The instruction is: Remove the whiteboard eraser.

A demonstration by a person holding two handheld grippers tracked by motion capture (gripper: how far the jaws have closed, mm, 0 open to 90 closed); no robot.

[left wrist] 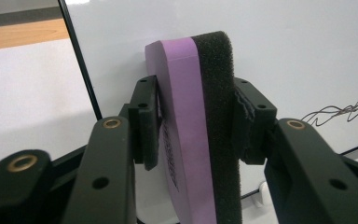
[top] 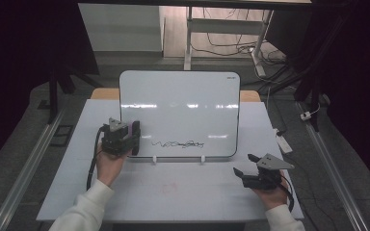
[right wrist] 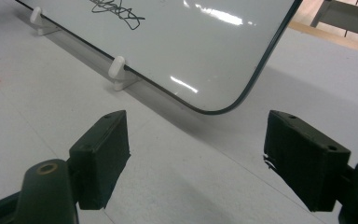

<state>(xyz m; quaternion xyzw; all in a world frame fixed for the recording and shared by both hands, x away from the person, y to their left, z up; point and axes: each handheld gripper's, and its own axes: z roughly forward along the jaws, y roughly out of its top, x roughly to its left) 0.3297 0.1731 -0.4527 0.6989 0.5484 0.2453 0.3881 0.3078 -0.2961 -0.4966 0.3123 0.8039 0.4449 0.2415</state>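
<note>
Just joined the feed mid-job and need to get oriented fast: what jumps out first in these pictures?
The white board propped upright at the middle of the table catches the eye first, with a black scribble low on its face. At its lower left corner, the left tool is shut on a purple eraser, whose black foam side is turned towards the scribble. The right tool rests open on the table off the board's lower right corner.

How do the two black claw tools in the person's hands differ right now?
The left gripper clamps a purple eraser; the right gripper stands open and holds nothing. The left one is up against the whiteboard; the right one sits low over the table, clear of the board. Both have black jaws.
</note>
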